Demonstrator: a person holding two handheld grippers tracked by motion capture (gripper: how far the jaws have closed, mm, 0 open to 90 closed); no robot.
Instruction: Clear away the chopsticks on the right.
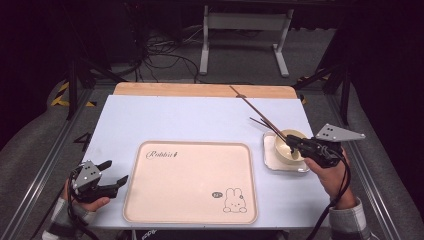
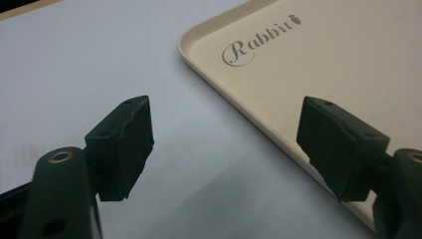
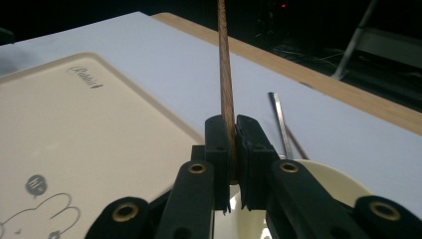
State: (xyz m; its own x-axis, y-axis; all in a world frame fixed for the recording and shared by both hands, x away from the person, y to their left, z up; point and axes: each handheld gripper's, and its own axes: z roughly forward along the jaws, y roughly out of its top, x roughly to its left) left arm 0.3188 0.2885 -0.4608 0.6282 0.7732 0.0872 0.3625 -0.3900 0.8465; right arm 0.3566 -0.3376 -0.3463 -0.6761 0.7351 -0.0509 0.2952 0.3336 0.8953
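So the tray (image 1: 190, 182) sits on the bench (image 1: 200, 117) toward the near edge, about the middle. Right of it, just beside, there's a small dish (image 1: 270, 160) with a bowl (image 1: 290, 145) in it. The right tongs (image 1: 291, 145) are over that bowl, clamped on a chopstick (image 1: 257, 112) that slants off to the far edge. The left tongs (image 1: 114, 172) are just left of the tray, spread wide.

My high view looks forward and down over the whole bench (image 1: 200, 115), with the tray (image 1: 190, 182) in the near middle. My left gripper view sits low and close at the tray's (image 2: 298, 64) "Rabbit" corner. My right gripper view looks across the same tray (image 3: 74, 134) from its opposite side.
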